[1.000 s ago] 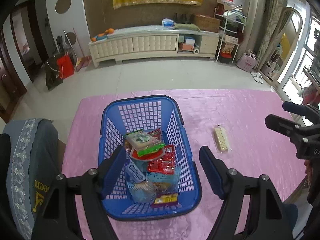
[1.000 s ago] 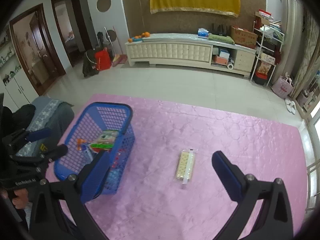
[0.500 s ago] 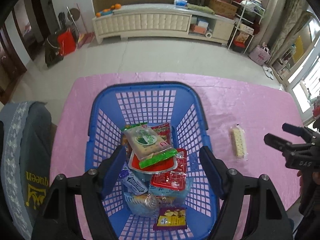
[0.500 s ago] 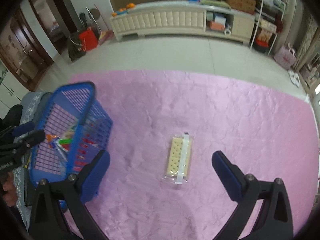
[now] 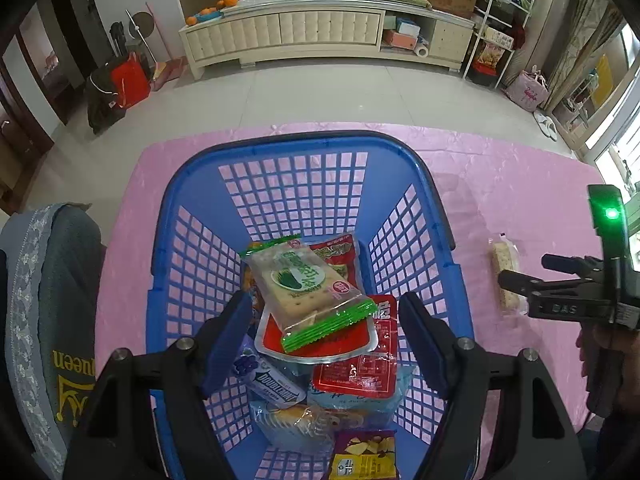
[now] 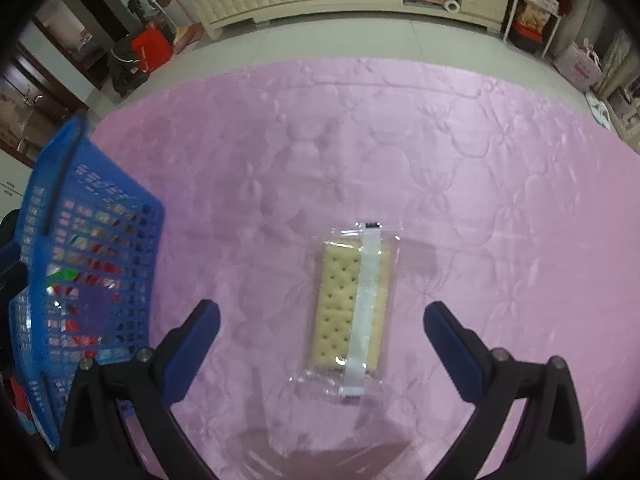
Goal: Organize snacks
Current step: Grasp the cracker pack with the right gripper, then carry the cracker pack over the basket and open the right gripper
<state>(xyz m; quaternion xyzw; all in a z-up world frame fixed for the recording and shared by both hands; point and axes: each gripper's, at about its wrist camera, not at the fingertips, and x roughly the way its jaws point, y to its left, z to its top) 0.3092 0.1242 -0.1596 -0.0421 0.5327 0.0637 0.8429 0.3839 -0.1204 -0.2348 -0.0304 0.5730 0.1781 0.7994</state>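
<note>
A blue plastic basket point(image 5: 192, 184) stands on the pink tablecloth and holds several snack packs; a green-edged cracker pack point(image 5: 308, 284) lies on top. My left gripper point(image 5: 324, 334) is open above the basket, its fingers on either side of the pile. A clear pack of crackers point(image 6: 352, 308) lies flat on the cloth. My right gripper point(image 6: 320, 332) is open and hovers over it, one finger on each side. The cracker pack point(image 5: 506, 276) and the right gripper point(image 5: 524, 276) also show in the left wrist view. The basket point(image 6: 80, 200) shows at the left of the right wrist view.
A pink quilted cloth point(image 6: 400, 140) covers the table. A grey chair back point(image 5: 52, 300) stands at the table's left side. Beyond the far edge are a tiled floor and a long cream cabinet point(image 5: 320, 32).
Both grippers have come down and forward. The left one now sits low over the basket's snacks; the right one has closed in over the cracker pack. Both stay open.
</note>
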